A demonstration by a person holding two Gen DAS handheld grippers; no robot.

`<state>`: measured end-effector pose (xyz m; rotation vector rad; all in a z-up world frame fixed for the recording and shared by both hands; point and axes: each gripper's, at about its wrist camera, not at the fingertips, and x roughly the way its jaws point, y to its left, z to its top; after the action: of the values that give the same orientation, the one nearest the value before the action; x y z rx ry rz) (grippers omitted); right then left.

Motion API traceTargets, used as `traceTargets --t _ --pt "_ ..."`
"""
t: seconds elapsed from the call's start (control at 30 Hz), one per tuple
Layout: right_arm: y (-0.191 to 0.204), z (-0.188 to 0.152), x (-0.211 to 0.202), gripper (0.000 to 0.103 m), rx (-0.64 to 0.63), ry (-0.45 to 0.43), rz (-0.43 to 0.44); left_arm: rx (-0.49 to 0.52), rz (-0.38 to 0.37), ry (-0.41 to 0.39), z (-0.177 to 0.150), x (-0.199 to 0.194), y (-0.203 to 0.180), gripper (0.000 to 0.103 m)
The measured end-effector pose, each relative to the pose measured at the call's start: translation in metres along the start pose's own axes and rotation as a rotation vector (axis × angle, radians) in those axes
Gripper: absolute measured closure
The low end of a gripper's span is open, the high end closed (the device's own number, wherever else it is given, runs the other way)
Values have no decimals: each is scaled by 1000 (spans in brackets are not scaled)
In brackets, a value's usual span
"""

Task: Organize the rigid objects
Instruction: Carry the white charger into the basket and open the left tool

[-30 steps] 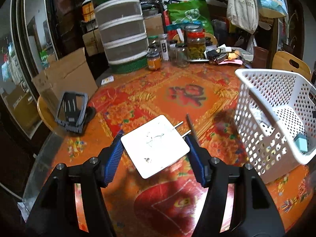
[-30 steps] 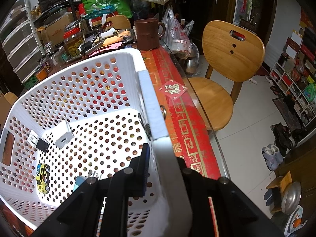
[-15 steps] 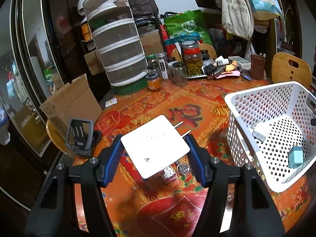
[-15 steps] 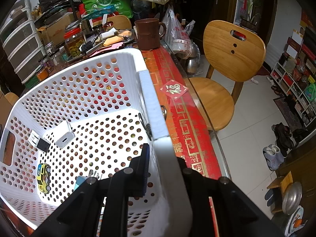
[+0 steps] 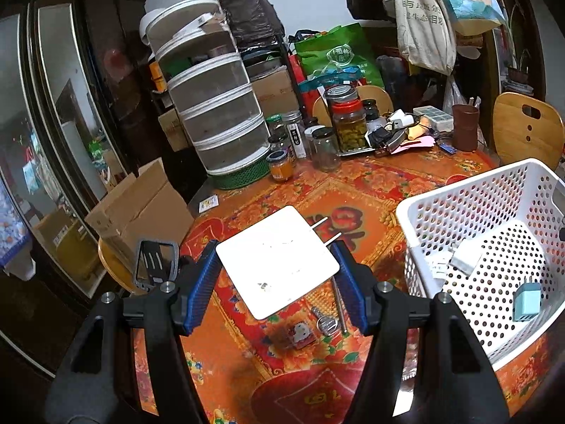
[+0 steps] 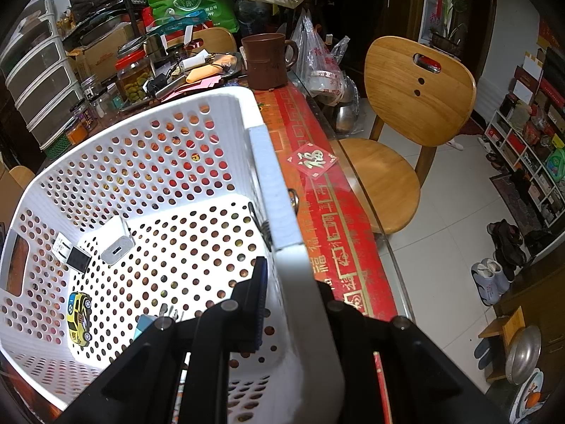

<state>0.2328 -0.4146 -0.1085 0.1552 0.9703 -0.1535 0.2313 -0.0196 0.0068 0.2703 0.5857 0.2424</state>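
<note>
The left gripper (image 5: 277,275) held a white plug adapter (image 5: 277,259) clamped between its fingers above the worktop (image 5: 353,190), while the right gripper (image 6: 293,304) gripped the white basket (image 6: 268,190) rim.

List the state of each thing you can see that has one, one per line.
Left gripper: shut on white square adapter, held above table.
Right gripper: shut on white basket's rim.
White basket: upright, holding chargers and toy car.
Phone stand: propped open.
Pickle jar: lidded.
</note>
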Motion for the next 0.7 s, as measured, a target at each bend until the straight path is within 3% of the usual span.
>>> traceTargets --t 0.37,0.7 --pt "1 1 0 87 -3 0 4 115 -31 -49 28 -15 -72 43" --pt "2 1 0 87 -4 -1 12 280 -64 37 16 11 -165 42"
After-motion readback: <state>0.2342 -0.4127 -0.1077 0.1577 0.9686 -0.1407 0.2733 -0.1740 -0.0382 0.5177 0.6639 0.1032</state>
